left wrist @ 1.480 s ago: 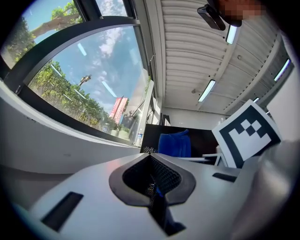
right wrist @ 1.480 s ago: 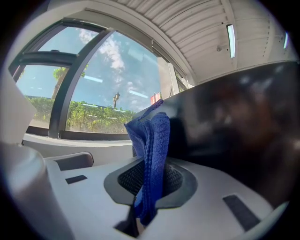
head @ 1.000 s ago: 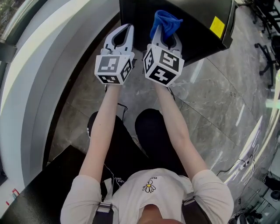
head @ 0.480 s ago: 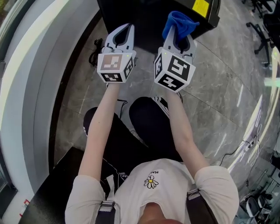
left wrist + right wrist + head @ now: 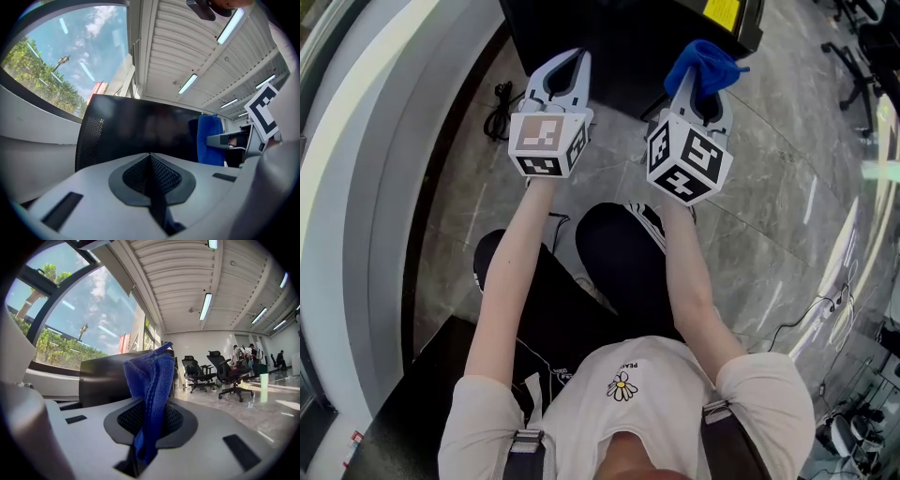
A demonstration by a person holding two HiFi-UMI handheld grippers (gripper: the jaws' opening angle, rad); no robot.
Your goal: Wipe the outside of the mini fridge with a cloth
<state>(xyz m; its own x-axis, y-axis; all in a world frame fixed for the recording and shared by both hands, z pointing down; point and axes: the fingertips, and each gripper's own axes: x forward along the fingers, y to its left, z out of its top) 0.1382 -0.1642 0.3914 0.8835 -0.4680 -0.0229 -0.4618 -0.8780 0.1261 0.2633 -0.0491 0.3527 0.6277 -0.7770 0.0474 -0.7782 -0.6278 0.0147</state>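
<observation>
The black mini fridge stands on the floor ahead, with a yellow sticker on its top. It fills the middle of the left gripper view as a dark box and shows behind the cloth in the right gripper view. My right gripper is shut on a blue cloth, which sticks up from its jaws near the fridge's front right corner. My left gripper is shut with nothing in it, held just short of the fridge's front.
A curved white window sill runs along the left. A black cable lies on the marble floor beside the fridge. Office chairs stand on the open floor to the right. The person's legs and shoes are below the grippers.
The right gripper with the cloth has shifted to the right and a little down in the head view. The fridge has slid up and left in that view. The left gripper has hardly moved.
</observation>
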